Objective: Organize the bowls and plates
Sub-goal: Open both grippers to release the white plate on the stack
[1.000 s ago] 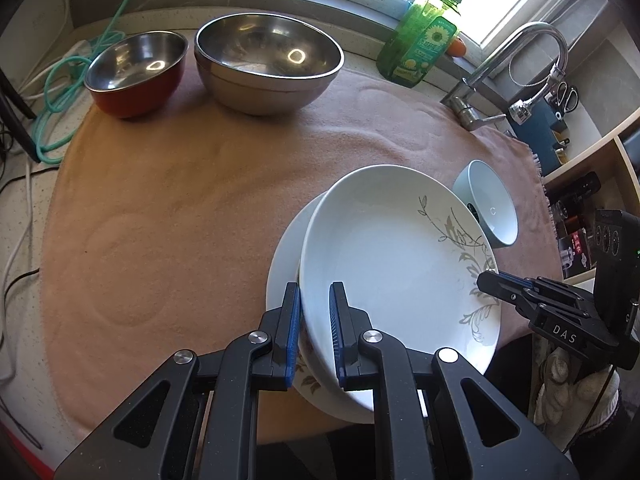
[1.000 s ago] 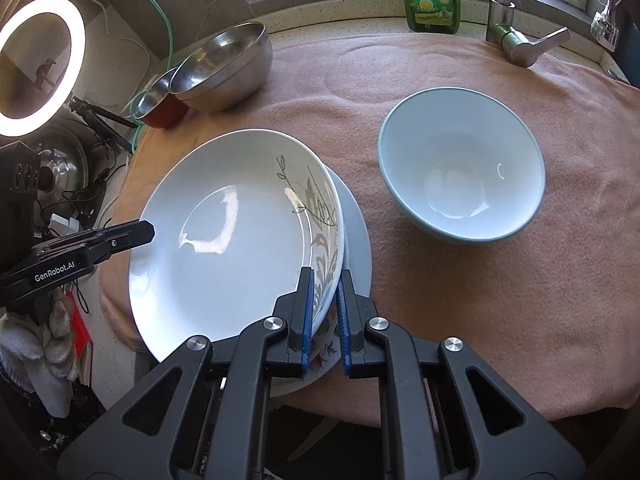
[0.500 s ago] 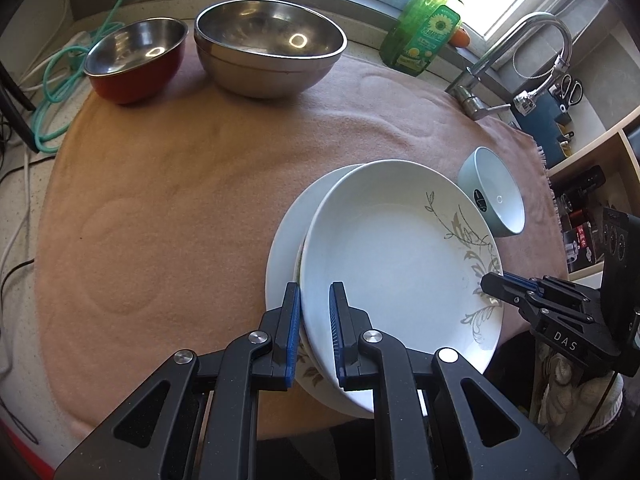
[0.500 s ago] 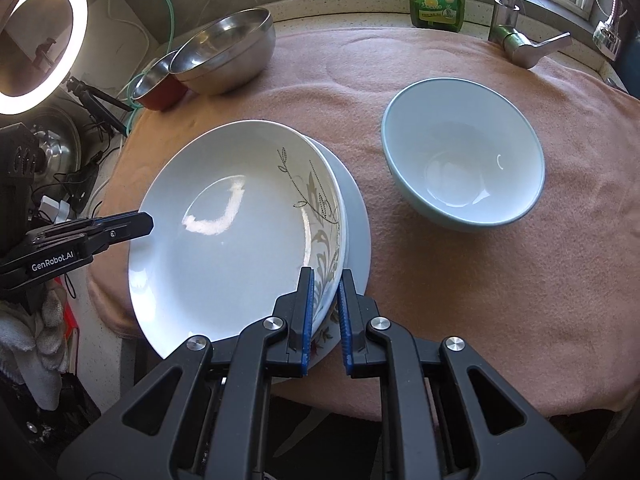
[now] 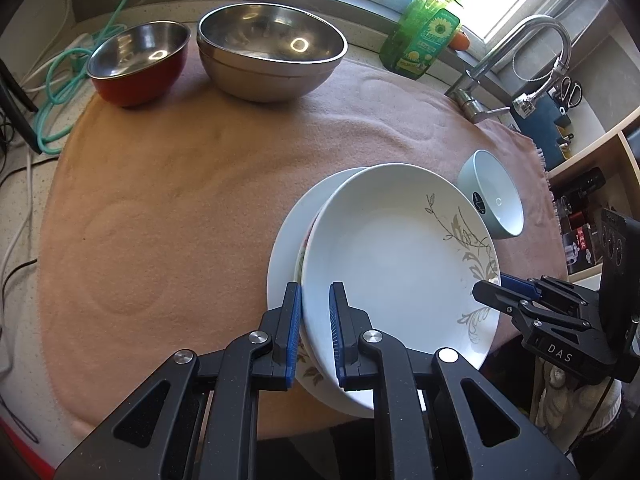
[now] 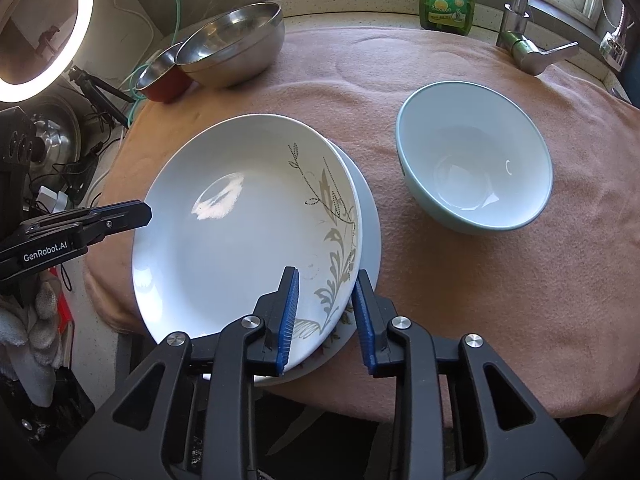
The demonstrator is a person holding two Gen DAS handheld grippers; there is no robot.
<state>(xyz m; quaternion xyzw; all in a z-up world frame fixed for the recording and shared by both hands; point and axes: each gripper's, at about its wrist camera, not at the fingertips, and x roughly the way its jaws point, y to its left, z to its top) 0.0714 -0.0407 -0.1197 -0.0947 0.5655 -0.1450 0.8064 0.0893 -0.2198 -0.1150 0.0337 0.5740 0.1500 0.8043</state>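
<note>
Plates first: the leaf-patterned plate (image 6: 248,232) now sits on the stack at the near edge of the bench (image 5: 168,208), over a floral plate and a plain white plate (image 5: 288,224) underneath. What has just changed is my right gripper (image 6: 326,316): half a second ago its fingers were pinched on the plate's near right rim, and now they stand open with the rim loose between them. My left gripper (image 5: 314,332) has not let go; its fingers remain clamped on the near left rim. I read that as the plate being delivered, with only the left release left for this step. Further right, the pale blue bowl (image 6: 474,160) stands alone on the pink cloth, apart from the stack. At the far left, the large steel bowl (image 5: 272,52) and the red-sided steel bowl (image 5: 138,64) sit side by side, not yet nested.
</note>
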